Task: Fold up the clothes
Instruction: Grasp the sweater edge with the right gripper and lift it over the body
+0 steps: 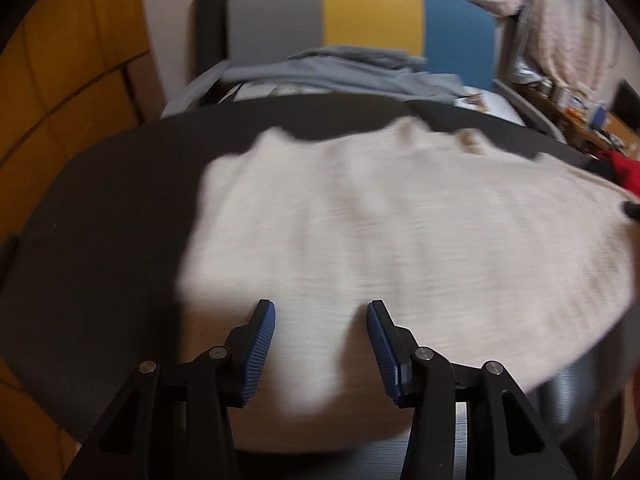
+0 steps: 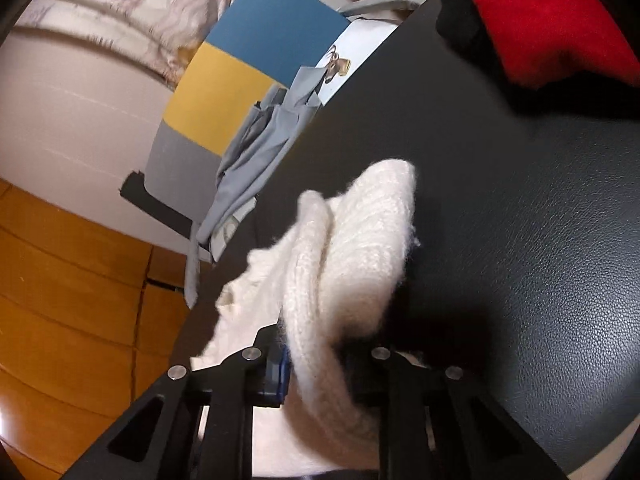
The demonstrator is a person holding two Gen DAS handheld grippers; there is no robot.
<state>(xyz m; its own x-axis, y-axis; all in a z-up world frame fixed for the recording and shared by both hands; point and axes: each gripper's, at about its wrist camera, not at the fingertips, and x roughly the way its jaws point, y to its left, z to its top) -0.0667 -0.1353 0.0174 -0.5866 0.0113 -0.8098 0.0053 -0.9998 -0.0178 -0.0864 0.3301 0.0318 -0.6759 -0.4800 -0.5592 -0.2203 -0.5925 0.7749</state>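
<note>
Cream knitted sweater (image 1: 400, 232) lies spread over the dark leather-textured desk (image 1: 100, 240), blurred in the left wrist view. Left gripper (image 1: 321, 350) hovers over its near edge, blue pads wide apart, nothing between. Right gripper (image 2: 316, 364) is clamped on a bunched fold of the sweater (image 2: 352, 248) — far pad hidden by knit. Beyond the desk: grey-yellow-blue striped chair back (image 1: 360, 16) with grey cloth (image 1: 332, 72) draped on it; red fabric (image 2: 552, 16) far right, cut off.

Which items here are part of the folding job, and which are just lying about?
In the job:
cream knit sweater
left gripper, open above it
right gripper, shut on the sweater
black table

Lying about:
red garment
grey-blue garment
tricolour chair
</note>
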